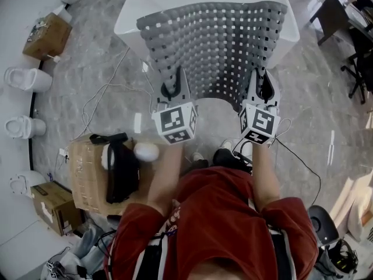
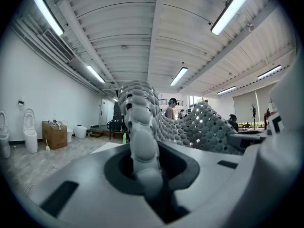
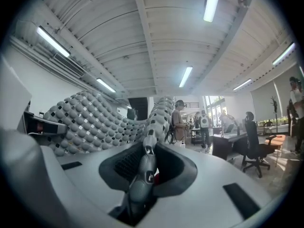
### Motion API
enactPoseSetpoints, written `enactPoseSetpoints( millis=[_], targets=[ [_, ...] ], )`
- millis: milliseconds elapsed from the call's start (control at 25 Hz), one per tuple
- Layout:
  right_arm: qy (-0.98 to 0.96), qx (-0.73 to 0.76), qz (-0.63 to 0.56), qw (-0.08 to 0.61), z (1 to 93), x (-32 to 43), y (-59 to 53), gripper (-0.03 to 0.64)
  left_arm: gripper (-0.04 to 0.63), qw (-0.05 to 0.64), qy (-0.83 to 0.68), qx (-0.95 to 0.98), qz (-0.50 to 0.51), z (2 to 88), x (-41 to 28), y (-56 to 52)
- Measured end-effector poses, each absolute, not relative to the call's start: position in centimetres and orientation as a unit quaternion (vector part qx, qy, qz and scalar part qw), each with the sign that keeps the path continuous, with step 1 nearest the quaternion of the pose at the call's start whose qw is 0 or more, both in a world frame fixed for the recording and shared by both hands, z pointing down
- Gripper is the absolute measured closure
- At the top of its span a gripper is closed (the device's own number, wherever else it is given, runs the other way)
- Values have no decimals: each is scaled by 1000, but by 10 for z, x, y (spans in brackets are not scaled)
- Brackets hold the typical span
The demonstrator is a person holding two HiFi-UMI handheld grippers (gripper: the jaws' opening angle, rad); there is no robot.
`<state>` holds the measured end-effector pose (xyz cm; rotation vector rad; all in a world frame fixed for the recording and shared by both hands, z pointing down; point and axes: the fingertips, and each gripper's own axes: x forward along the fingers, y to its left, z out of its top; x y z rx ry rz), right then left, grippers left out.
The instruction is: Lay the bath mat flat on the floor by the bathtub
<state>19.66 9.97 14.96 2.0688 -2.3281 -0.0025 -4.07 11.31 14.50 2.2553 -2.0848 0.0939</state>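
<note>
Bath mat (image 1: 215,45) — grey, pebbled, square holes, draped over bathtub (image 1: 131,13)

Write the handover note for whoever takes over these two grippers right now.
Left gripper: shut on the near left edge of the bath mat.
Right gripper: shut on the near right edge.
Mat: grey, held spread between the two grippers, with its far part over the white bathtub.
Done: mat picked up and opened out.
Left: bring it off the tub and lay it flat on the floor beside it, then let go.
</note>
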Motion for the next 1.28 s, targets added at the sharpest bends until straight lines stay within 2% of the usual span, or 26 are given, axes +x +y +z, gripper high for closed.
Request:
enactPoseSetpoints(
  millis=[680,960,1280],
  targets=[
    [-744,667,36,28,194,299,53,529,526,49,-676,732,62,177,55,60],
    [-752,655,52,60,224,295,41,529,525,78,-681,723,79,212,50,53],
    [-760,634,77,115,283,257,9,529,525,126,-686,708,110,278,10,23]
  ],
)
